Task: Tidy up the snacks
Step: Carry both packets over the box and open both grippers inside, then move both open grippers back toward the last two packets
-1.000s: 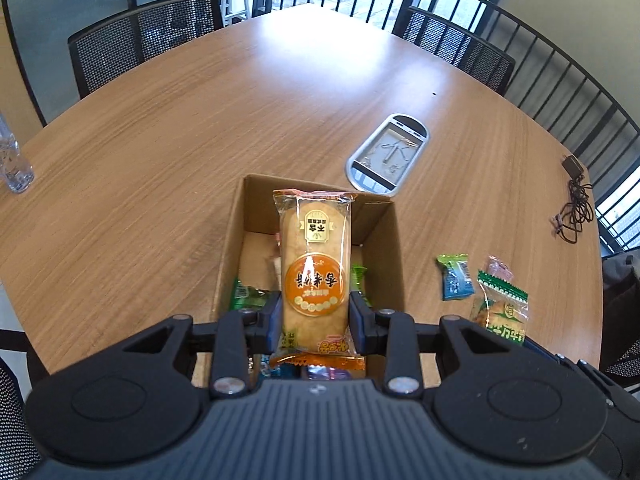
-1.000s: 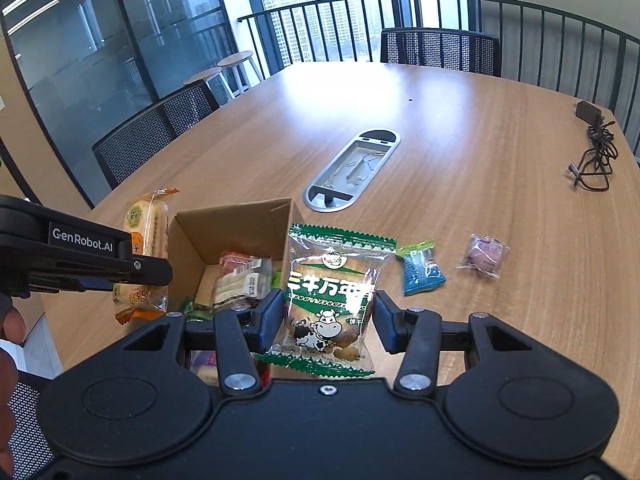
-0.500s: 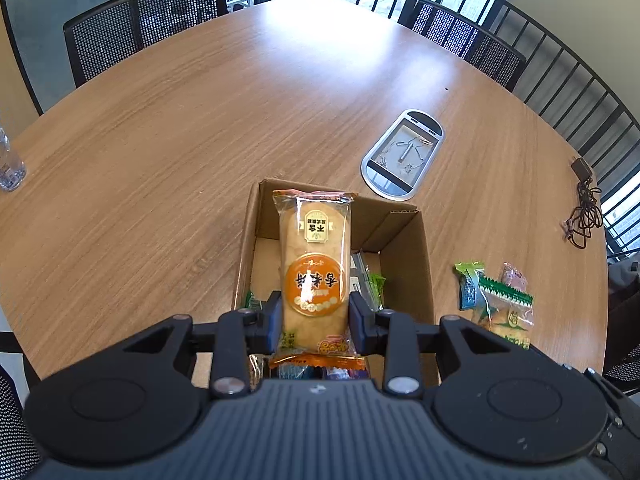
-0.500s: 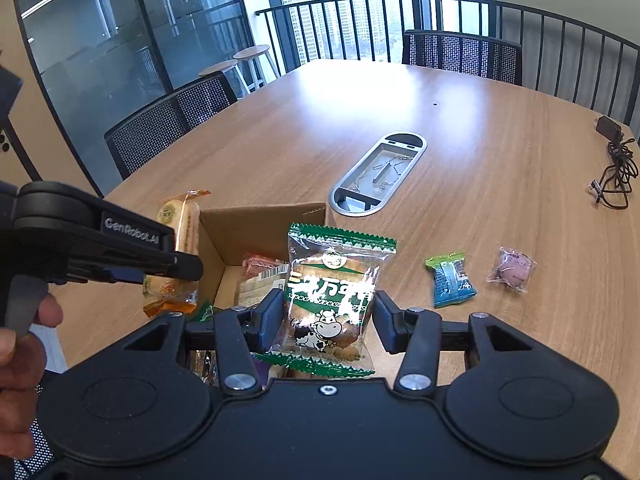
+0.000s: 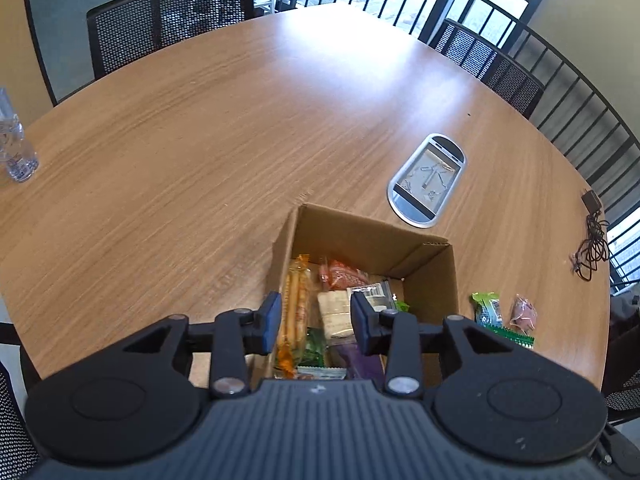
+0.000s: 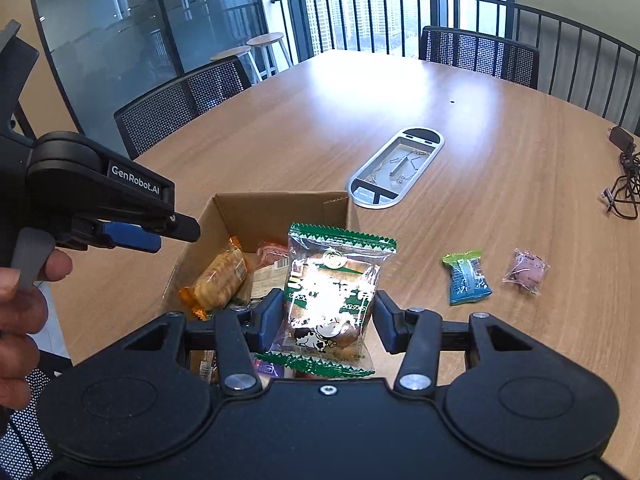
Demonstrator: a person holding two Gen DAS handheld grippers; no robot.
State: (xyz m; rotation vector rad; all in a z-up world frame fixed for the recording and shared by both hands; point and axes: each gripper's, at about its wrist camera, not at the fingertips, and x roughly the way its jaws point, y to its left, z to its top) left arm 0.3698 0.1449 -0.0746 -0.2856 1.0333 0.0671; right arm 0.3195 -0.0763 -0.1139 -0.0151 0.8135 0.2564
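Observation:
A cardboard box [image 5: 428, 264] holds several snack packets. The long orange cake packet [image 5: 295, 304] lies along its left wall, also in the right wrist view [image 6: 218, 280]. My left gripper [image 5: 316, 320] is open and empty above the box; from the right wrist view it shows at the left [image 6: 160, 236]. My right gripper [image 6: 328, 320] is shut on a green-edged clear packet with a cow print [image 6: 332, 292], held over the box's [image 6: 256, 212] right edge. A small blue-green packet [image 6: 466, 278] and a pink packet [image 6: 526, 270] lie on the table to the right.
A metal cable hatch [image 5: 428, 180] is set into the wooden table [image 5: 200, 140] behind the box. A black cable bundle [image 6: 624, 188] lies at the far right. A water bottle [image 5: 14, 140] stands at the left edge. Mesh chairs [image 6: 180, 100] ring the table.
My left gripper opened and the orange cake packet dropped into the box along its left wall. My right gripper stayed shut on the cow packet and shifted closer over the box.

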